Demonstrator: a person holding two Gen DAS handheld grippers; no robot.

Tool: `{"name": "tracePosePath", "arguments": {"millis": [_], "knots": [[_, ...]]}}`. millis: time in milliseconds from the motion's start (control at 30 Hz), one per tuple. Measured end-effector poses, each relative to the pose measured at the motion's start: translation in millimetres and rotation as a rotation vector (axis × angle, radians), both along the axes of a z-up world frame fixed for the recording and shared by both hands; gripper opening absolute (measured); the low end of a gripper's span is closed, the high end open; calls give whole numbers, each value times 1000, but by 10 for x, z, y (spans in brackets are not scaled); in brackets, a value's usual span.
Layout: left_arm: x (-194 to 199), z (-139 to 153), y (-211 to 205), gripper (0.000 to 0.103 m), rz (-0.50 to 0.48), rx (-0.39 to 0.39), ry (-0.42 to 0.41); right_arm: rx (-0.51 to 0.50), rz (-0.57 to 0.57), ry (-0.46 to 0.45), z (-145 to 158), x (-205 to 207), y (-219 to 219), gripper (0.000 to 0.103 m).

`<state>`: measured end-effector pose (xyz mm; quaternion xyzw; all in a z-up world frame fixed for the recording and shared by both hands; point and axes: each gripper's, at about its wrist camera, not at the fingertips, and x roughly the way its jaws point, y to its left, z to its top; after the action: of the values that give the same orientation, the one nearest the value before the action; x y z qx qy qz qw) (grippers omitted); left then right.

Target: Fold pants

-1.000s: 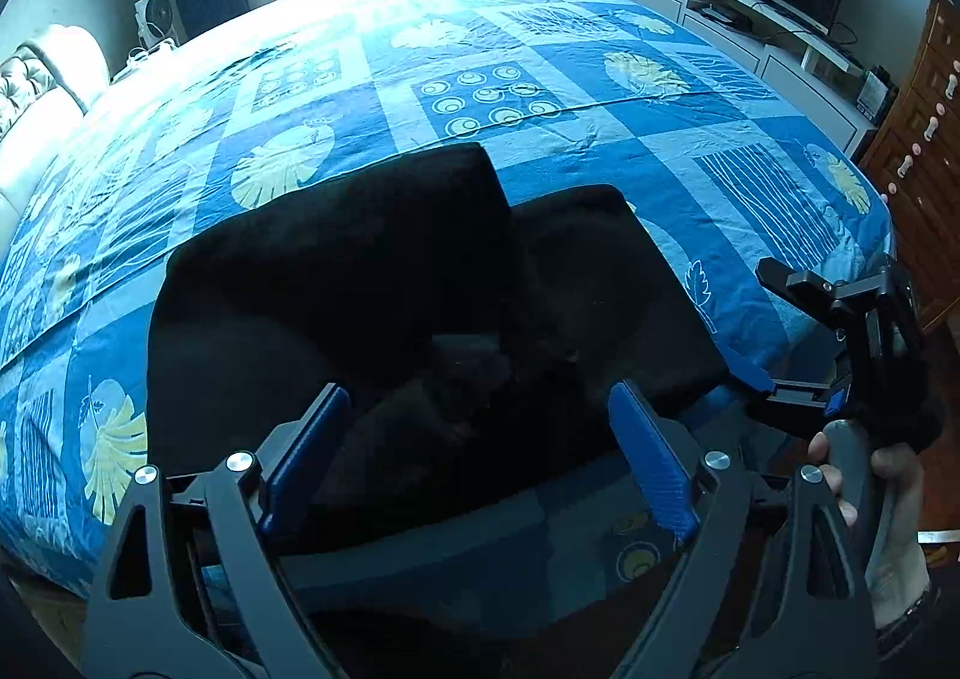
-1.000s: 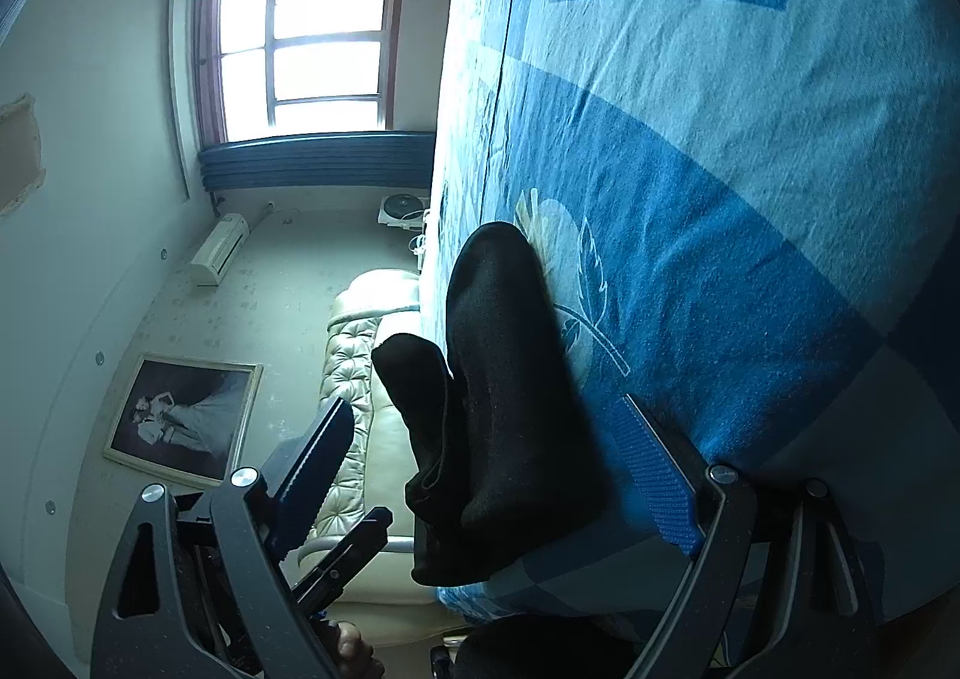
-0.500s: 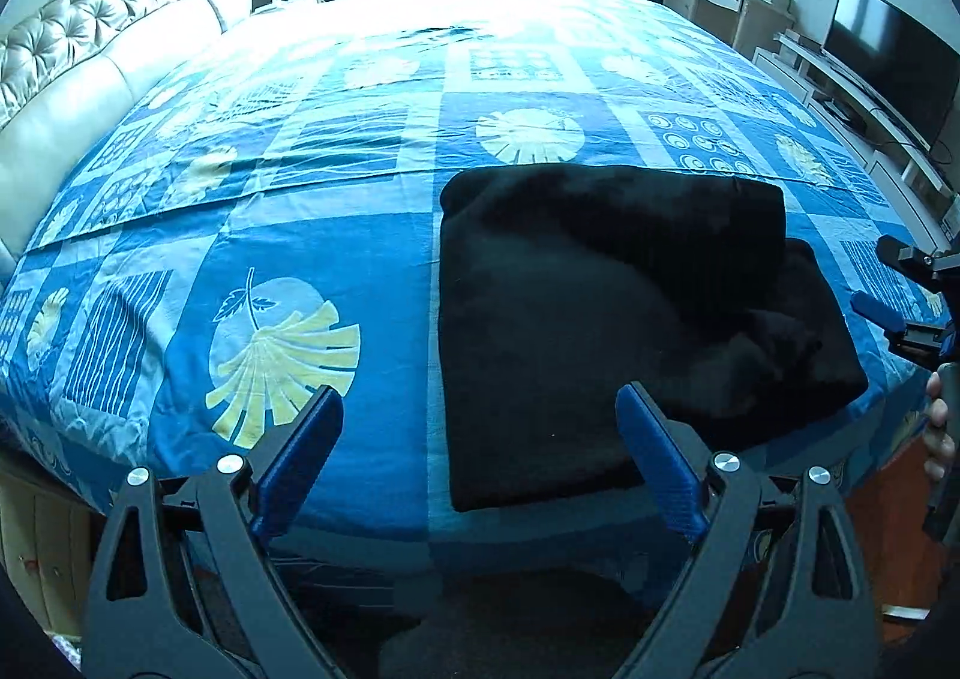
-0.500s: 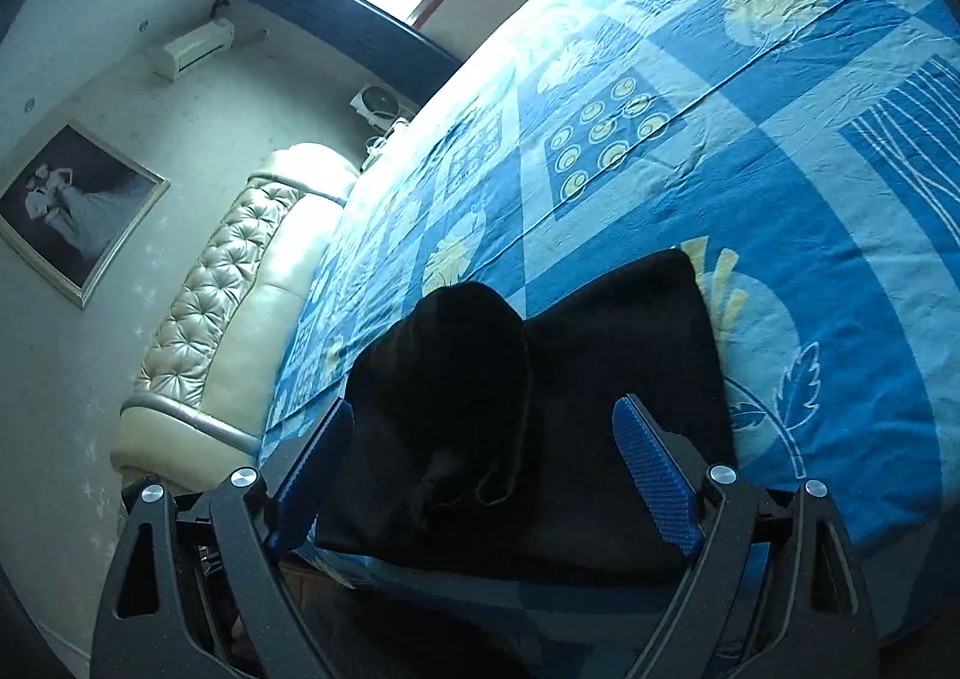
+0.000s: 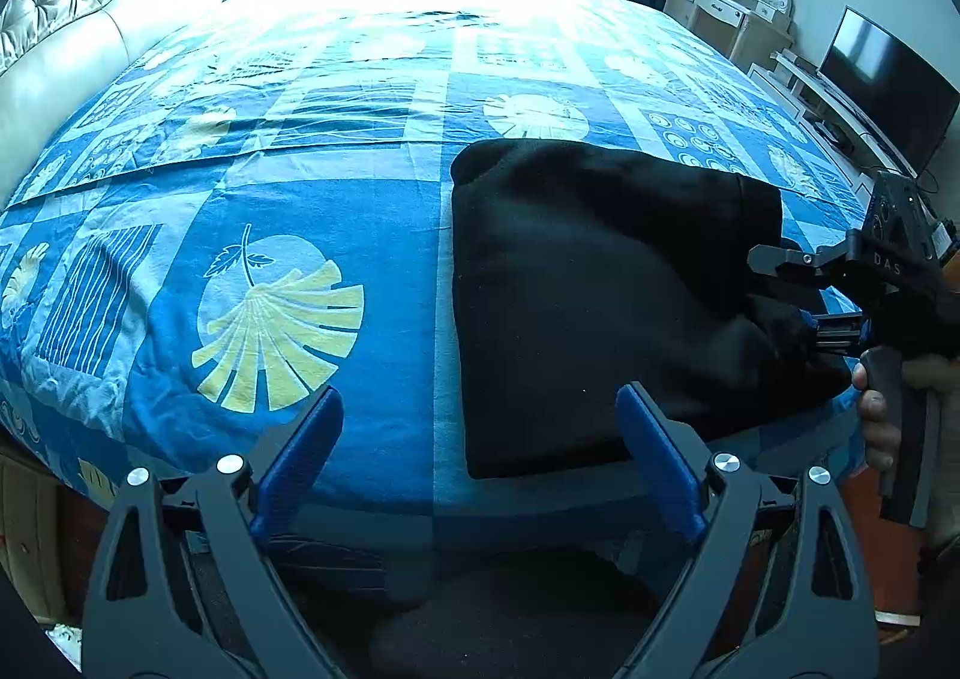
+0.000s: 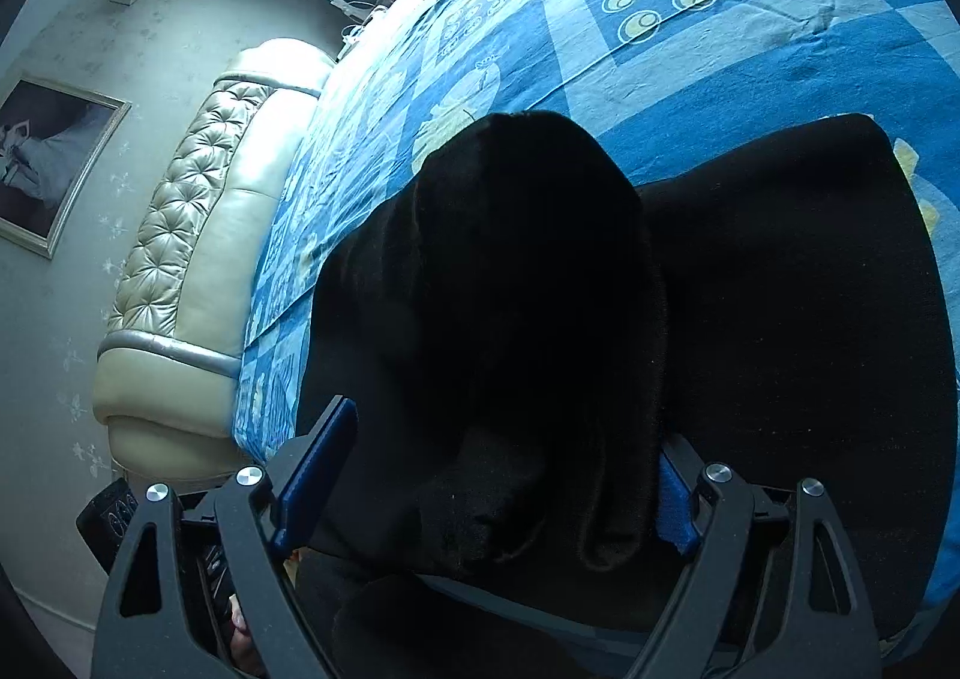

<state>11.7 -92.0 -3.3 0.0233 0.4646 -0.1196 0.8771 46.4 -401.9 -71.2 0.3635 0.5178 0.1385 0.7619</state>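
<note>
In the left wrist view, we see the black pants point(image 5: 606, 289) lying folded on the blue patterned bedspread point(image 5: 336, 211), near the bed's front edge and to the right of centre. A second ago they filled the space straight ahead of us; now they sit off to the right, and only the bedspread lies between our left gripper's point(image 5: 480, 439) blue fingers, which stand wide apart and hold nothing. At the right edge the right gripper point(image 5: 798, 295) reaches into the pants' right end, where a second ago it hung clear of the cloth beyond the bed's edge. The hand point(image 5: 882, 409) on its handle shows below it.

In the right wrist view, the bed, seen on its side a second ago, now lies nearly level. The pants point(image 6: 540, 319) have grown to fill the middle, and a raised fold of them sits between the right gripper's point(image 6: 498, 475) fingers. Its jaws are closing; we cannot tell whether the pads press the cloth yet. The padded headboard point(image 6: 198, 271) stands at left.
</note>
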Motion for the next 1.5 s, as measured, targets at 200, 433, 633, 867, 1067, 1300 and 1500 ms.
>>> {"name": "tracePosePath", "arguments": {"millis": [200, 433, 633, 867, 1067, 1300, 1500], "knots": [[0, -34, 46, 92, 5, -1, 6, -101, -2, 30, -67, 48, 60, 27], [28, -66, 111, 92, 20, 10, 14, -86, -23, -85, 261, -43, -29, 14], [58, -64, 129, 92, 28, 16, 15, -141, -68, -167, 610, -205, -400, 13], [73, -96, 22, 92, 2, 27, 16, -153, -150, -79, 311, -437, -865, 13], [93, -158, -66, 92, -13, 42, 32, -50, -216, -30, -187, -520, -962, 13], [138, -209, -31, 92, -2, 19, 51, 87, -267, -42, -304, -627, -1061, 13], [150, -235, 22, 92, -6, -46, 75, 44, -264, -56, -230, -630, -1022, 13]]}}
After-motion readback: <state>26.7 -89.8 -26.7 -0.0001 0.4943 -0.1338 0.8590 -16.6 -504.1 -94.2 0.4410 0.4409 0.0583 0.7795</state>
